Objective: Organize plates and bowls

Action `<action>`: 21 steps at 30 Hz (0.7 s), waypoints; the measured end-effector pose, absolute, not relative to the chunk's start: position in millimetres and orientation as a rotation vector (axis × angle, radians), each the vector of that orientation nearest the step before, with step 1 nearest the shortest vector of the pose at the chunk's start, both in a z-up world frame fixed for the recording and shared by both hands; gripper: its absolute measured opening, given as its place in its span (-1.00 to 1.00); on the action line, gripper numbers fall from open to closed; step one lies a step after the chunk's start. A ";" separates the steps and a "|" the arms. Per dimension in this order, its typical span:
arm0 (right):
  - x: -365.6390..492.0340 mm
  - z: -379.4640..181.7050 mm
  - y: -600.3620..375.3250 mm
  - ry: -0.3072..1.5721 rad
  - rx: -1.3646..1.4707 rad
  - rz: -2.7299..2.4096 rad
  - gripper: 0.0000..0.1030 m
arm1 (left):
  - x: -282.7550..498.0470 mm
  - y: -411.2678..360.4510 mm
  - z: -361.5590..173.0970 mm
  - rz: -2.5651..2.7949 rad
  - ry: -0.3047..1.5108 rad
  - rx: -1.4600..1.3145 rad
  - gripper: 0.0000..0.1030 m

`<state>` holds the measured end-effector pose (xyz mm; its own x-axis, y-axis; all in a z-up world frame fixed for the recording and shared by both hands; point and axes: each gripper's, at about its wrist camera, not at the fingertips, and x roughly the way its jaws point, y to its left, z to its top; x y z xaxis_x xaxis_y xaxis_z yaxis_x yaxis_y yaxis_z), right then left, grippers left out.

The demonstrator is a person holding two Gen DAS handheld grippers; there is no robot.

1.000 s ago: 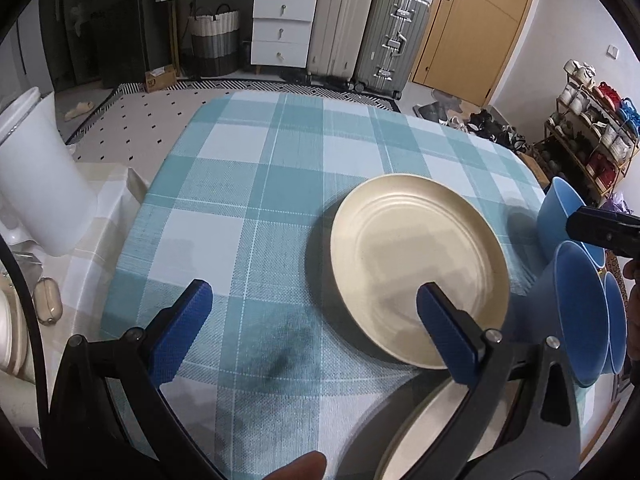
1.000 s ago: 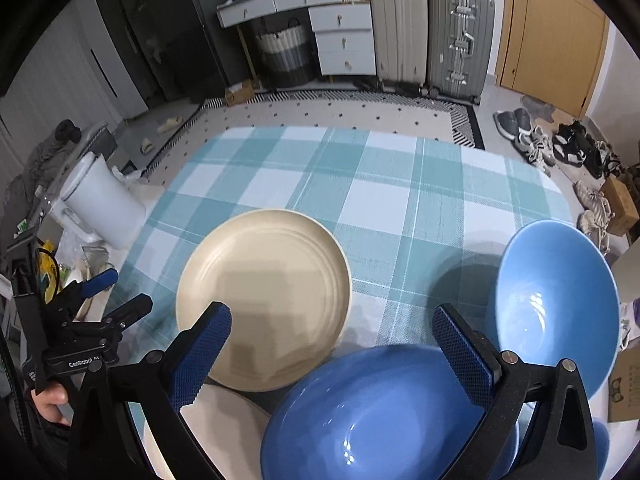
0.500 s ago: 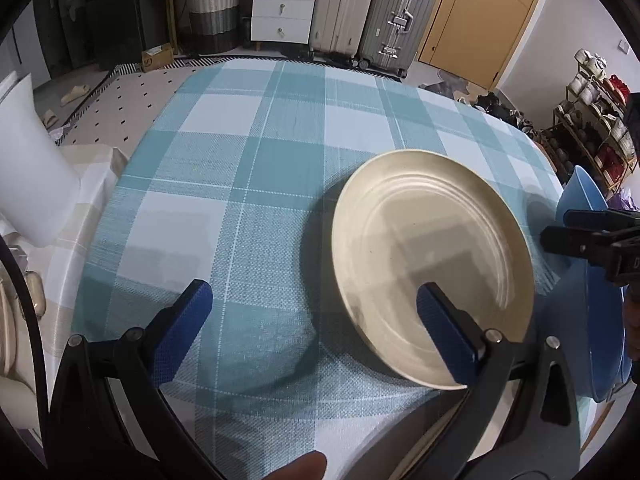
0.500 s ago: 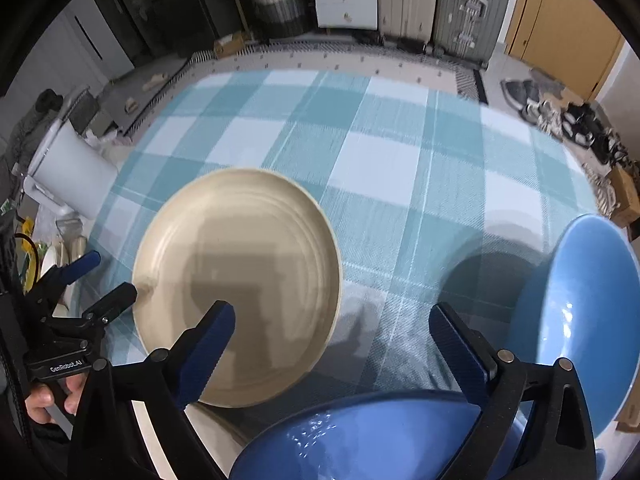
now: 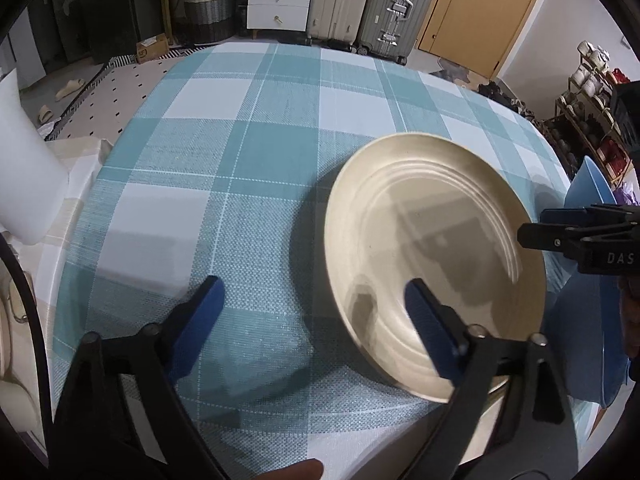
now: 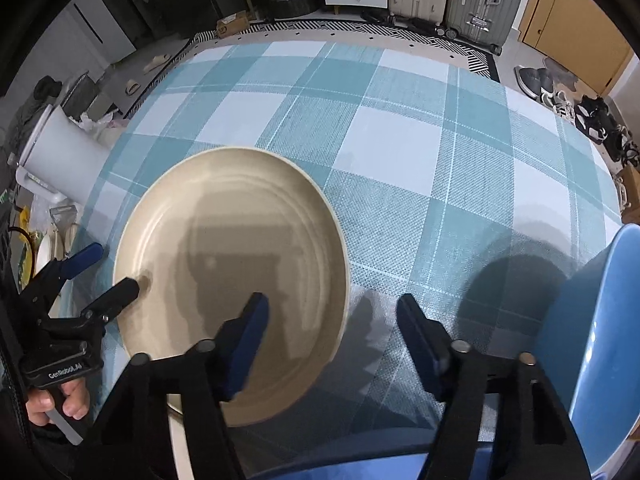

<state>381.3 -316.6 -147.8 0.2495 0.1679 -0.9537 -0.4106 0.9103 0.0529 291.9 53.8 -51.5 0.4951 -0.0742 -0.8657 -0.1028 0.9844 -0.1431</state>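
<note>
**Cream plate between both grippers, bowls off to the right**

You had the cream plate (image 5: 436, 264) lying on the checked tablecloth (image 5: 248, 152), nothing in it but shadows. A 2nd cream plate (image 5: 496, 394) peeked out from under its near edge, mostly hidden. So 2 plates counted.

Bowls: 2 blue ones seen. One blue bowl (image 6: 596, 344) stood at the right of the cloth, inside empty as far as it showed. Another blue bowl rim (image 6: 360, 468) ran along the bottom of the right wrist view, under your gripper; contents not visible.

Your left gripper (image 5: 312, 308) was spread wide, holding nothing: one finger over the cloth, the other over the plate's near-left part. Can't tell if it touched the plate.

Your right gripper (image 6: 332, 320) was also spread, though less wide, w/ the plate's right rim sitting between its fingers, left finger over the plate and right finger over bare cloth. Not pinching anything.

A white cylindrical container (image 6: 60, 156) stood off the cloth's left side; inside not visible.
</note>
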 end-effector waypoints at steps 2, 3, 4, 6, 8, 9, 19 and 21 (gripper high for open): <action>381.6 -151.1 -314.9 1.266 -0.235 0.401 0.11 | 291.7 52.2 -52.5 0.007 1.057 -0.186 0.51; 381.6 -152.2 -314.5 1.268 -0.237 0.402 0.04 | 292.0 51.4 -53.1 0.003 1.057 -0.184 0.44; 381.6 -153.5 -313.7 1.267 -0.245 0.401 -0.01 | 291.6 50.1 -53.3 0.003 1.058 -0.178 0.42; 382.2 -155.1 -313.4 1.266 -0.253 0.394 -0.17 | 291.3 48.0 -53.8 -0.005 1.059 -0.172 0.29; 383.8 -157.4 -314.6 1.271 -0.250 0.387 -0.44 | 291.1 46.1 -55.0 -0.017 1.062 -0.176 0.15; 384.1 -158.0 -315.2 1.269 -0.249 0.382 -0.57 | 291.1 45.1 -55.5 -0.019 1.063 -0.175 0.09; 380.5 -155.3 -316.3 1.243 -0.247 0.385 -0.79 | 288.5 39.2 -57.4 -0.044 1.056 -0.183 -0.71; 379.3 -154.2 -314.7 1.235 -0.258 0.384 -0.79 | 287.3 37.9 -56.2 -0.033 1.047 -0.172 -0.73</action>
